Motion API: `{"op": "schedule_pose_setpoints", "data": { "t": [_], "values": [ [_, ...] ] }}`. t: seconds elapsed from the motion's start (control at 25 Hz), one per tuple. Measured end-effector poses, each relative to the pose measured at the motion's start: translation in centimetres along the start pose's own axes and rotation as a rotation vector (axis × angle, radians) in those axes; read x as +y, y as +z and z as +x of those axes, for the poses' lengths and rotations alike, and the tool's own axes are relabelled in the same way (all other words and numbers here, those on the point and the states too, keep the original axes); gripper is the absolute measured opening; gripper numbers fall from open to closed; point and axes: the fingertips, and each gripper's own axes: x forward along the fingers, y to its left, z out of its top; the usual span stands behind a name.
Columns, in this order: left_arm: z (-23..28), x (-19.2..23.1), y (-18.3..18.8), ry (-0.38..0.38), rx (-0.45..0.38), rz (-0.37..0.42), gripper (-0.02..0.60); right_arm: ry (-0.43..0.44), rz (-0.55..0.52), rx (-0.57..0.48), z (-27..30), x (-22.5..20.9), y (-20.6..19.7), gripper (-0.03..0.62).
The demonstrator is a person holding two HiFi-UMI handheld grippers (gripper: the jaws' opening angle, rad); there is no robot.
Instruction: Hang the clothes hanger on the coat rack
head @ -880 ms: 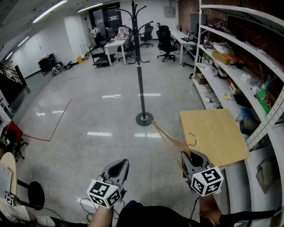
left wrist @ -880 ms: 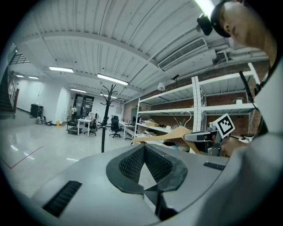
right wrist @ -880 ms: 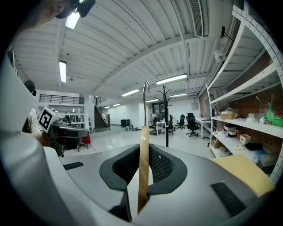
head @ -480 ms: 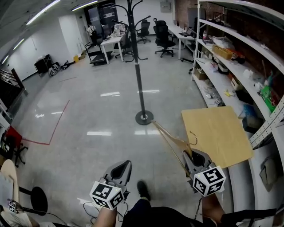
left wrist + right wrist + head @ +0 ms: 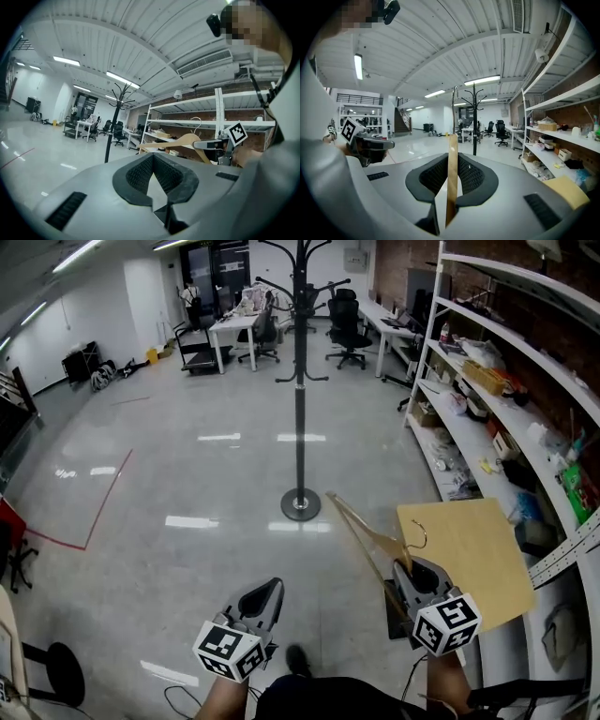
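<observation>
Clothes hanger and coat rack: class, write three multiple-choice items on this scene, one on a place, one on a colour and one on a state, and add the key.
1. Where does the coat rack stand?
A on the floor ahead
B on the shelving
C on the wooden board

2. What colour is it?
A white
B black
C red

3. What is the right gripper doing?
A open, empty
B jaws shut on the clothes hanger
C holding a cable

Key:
1 A, its round base rests on the floor.
2 B, pole and hooks are black.
3 B, the wooden bar sits between its jaws.
</observation>
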Motion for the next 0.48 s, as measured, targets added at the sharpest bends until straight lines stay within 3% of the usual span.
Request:
{"op": "schedule_pose_setpoints", "data": {
  "t": [0.28,0.48],
  "values": [
    [1.8,7.4,2.2,0.008,-0.023,-0.013,0.002,0.024,-0.015,0.018,7.8,1.5,2.5,0.057],
    [3.4,9.6,2.5,-0.001,-0.020,-0.027,0.002,0.031,-0.037,0.040,11.2,1.5,3.1,0.056]
  ]
}}
